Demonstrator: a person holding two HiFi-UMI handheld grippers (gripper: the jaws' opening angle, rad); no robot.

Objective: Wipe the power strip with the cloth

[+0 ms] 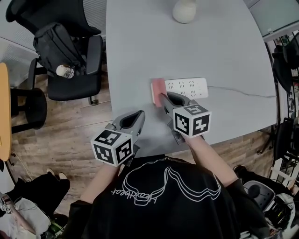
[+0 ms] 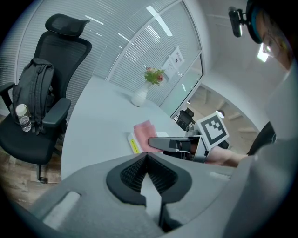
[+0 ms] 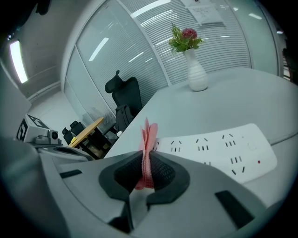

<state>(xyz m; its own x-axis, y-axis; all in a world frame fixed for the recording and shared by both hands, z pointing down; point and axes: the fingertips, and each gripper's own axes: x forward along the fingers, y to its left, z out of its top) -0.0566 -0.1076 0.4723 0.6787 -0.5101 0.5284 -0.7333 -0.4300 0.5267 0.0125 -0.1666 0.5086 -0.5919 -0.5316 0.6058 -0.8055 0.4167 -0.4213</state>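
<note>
A white power strip [image 1: 186,87] lies on the grey table [image 1: 140,56], its cord running off to the right. A pink cloth [image 1: 158,89] hangs over the strip's left end, and my right gripper [image 1: 163,98] is shut on it. In the right gripper view the folded cloth [image 3: 148,148] stands pinched between the pads, with the power strip [image 3: 219,148] just beyond. My left gripper [image 1: 138,115] hovers near the table's front edge, shut and empty, left of the right one. The left gripper view shows the cloth [image 2: 145,134] and the strip's end [image 2: 133,143].
A white vase [image 1: 184,10] with flowers stands at the table's far side. A black office chair [image 1: 70,51] carrying a backpack and a bottle sits left of the table. The wooden floor lies below the table's front edge.
</note>
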